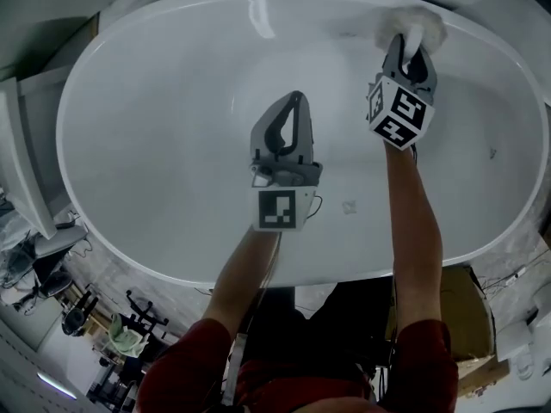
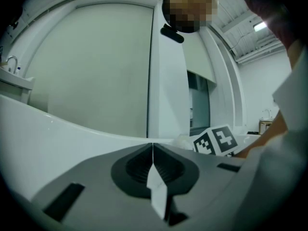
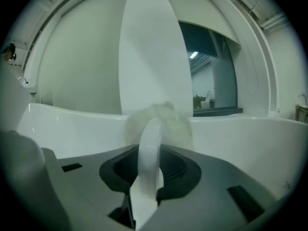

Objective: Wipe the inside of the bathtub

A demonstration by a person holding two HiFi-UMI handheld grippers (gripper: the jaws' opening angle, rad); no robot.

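**A:** Why is your right gripper [image 1: 411, 41] so far up at the upper right of the frame?

**B:** I judge that's where the wiping is happening. Its fingers [image 3: 216, 177] are clamped on a white strap [image 3: 149, 143], and the strap carries a fluffy white pad [image 1: 428, 20]. The pad is pressed against the far wall of the bathtub [image 1: 155, 101], just under the rim. I'm holding it by the strap so the soft face meets the wall and the grey plastic stays off it.

**A:** And the left gripper [image 1: 297, 101]?

**B:** It hangs over the middle of the basin, centre of the frame. Its fingers [image 2: 96, 177] are pressed together down to a thin seam, and they grip nothing. I think it's parked there to stay out of the pad's way, since one pad does the job.

**A:** How does the tub look?

**B:** It's a white oval that fills most of the head view, glossy, with a bright reflection near the top centre. There's a small dark speck on the wall at the right, and a faint mark on the floor at lower centre. I can't tell whether those are dirt or fittings. The surface looks smooth, so I expect the pad to slide easily.
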